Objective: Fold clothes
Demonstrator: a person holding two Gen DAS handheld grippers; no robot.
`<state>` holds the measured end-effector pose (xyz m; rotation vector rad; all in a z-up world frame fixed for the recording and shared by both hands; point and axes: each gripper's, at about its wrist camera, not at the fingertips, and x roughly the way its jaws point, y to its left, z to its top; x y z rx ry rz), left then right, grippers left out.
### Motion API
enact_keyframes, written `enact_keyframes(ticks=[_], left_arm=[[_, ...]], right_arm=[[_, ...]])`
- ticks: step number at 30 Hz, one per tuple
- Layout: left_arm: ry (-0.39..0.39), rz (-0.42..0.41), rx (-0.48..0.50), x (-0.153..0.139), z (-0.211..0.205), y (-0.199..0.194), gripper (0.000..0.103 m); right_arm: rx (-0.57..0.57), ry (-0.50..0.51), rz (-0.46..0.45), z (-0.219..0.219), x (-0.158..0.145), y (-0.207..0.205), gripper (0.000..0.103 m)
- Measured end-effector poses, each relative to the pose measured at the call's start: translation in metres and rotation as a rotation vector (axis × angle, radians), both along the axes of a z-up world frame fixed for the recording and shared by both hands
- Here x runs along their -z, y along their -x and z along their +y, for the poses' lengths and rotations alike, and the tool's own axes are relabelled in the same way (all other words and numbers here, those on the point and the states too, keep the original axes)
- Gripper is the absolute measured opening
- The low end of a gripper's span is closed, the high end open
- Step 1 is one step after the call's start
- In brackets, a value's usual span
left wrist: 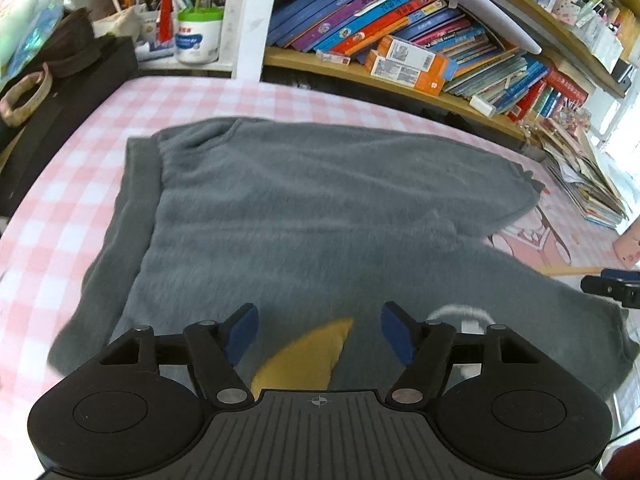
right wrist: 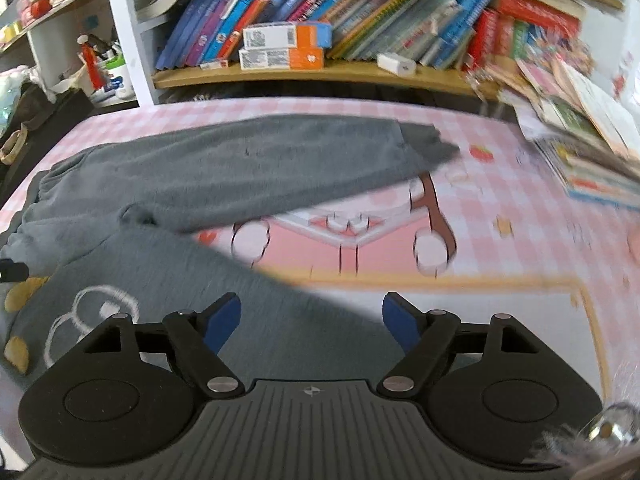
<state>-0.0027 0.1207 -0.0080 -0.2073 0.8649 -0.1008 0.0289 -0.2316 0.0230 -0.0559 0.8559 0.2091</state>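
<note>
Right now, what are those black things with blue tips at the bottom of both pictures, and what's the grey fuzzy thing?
Those are two grabbing tools that a person holds, one in each hand. Each has a small camera looking along its two fingers, so each picture is that tool's own view. One picture shows the left gripper, the other the right gripper. The blue parts are soft pads on the fingers. Both tools are open and hold nothing.

The fuzzy grey fleece garment lies spread on a pink-and-white checked cloth with a cartoon print. It has yellow patches and a white outline drawing. Behind it stands a wooden shelf of colourful books. The job is folding the garment.
</note>
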Motion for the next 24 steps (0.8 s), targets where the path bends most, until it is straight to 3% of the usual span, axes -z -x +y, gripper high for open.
enact_keyframes(ticks=[11,24], left_arm=[[-0.112,-0.043,0.019,-0.020,-0.010,-0.060,0.076],[-0.219,-0.056,0.037,-0.026,0.003,-0.125,0.080]], right_arm=[[-0.149,0.020,-0.072,-0.018,-0.016,-0.085,0.080],[-0.200,0.030,-0.075,-0.049,-0.014,-0.198,0.081]])
